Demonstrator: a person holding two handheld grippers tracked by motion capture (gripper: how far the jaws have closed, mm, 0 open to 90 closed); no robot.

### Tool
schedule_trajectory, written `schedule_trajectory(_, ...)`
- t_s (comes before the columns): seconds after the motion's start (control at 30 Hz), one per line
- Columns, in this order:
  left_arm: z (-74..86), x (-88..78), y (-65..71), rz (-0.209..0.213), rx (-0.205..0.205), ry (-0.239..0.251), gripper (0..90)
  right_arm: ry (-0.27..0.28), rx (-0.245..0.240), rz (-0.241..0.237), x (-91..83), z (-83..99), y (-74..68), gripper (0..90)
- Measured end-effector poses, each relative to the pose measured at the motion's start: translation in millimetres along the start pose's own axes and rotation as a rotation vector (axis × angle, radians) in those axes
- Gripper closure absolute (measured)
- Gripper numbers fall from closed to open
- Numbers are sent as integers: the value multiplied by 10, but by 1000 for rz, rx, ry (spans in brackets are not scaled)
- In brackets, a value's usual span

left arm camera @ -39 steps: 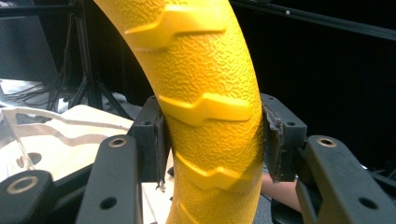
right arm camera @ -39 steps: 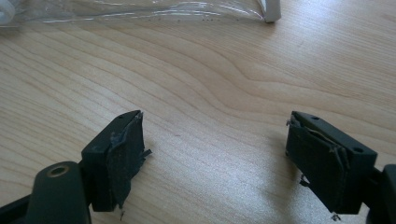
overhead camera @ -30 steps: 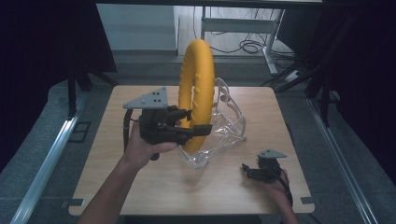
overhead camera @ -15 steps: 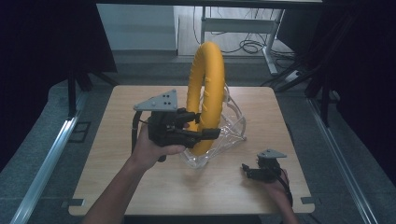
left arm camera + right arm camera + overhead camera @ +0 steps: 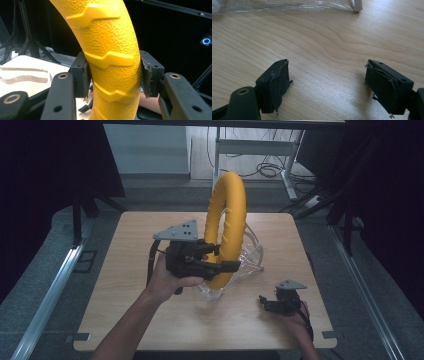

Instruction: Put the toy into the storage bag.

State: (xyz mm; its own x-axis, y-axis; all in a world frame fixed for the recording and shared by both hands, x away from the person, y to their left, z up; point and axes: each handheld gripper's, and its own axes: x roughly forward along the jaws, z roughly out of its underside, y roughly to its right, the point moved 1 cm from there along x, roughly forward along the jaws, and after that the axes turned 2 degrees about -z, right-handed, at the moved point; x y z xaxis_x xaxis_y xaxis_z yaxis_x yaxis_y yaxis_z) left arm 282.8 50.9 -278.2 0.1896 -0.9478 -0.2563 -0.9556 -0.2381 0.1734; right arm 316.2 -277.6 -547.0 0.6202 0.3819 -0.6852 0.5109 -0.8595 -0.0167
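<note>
A big yellow ring (image 5: 227,220) with a rough skin and raised ribs stands upright on edge over the middle of the wooden table (image 5: 125,310). My left gripper (image 5: 220,265) is shut on its lower left arc. In the left gripper view both pads (image 5: 146,75) press on the sides of the yellow ring (image 5: 112,50). A crumpled clear plastic bag (image 5: 250,255) lies under and behind the ring's foot. My right gripper (image 5: 267,304) rests near the table's front right, open, with bare wood between its fingers (image 5: 278,82). The clear bag's edge (image 5: 287,6) lies ahead of it.
The table's front edge runs just below my right hand. Dark curtains and stand legs surround the table. A metal frame and cables lie on the floor behind its far edge. Bare wood shows at the table's left and front.
My left gripper has carried the yellow ring a little to the right, and the ring has turned slightly. The right gripper has stayed where it was.
</note>
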Motion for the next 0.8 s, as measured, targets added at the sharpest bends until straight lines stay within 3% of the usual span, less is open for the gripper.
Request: schedule_trajectory(0.8,164,101,-157,27,-33,-32,495,0,0,0,0,0,0,194)
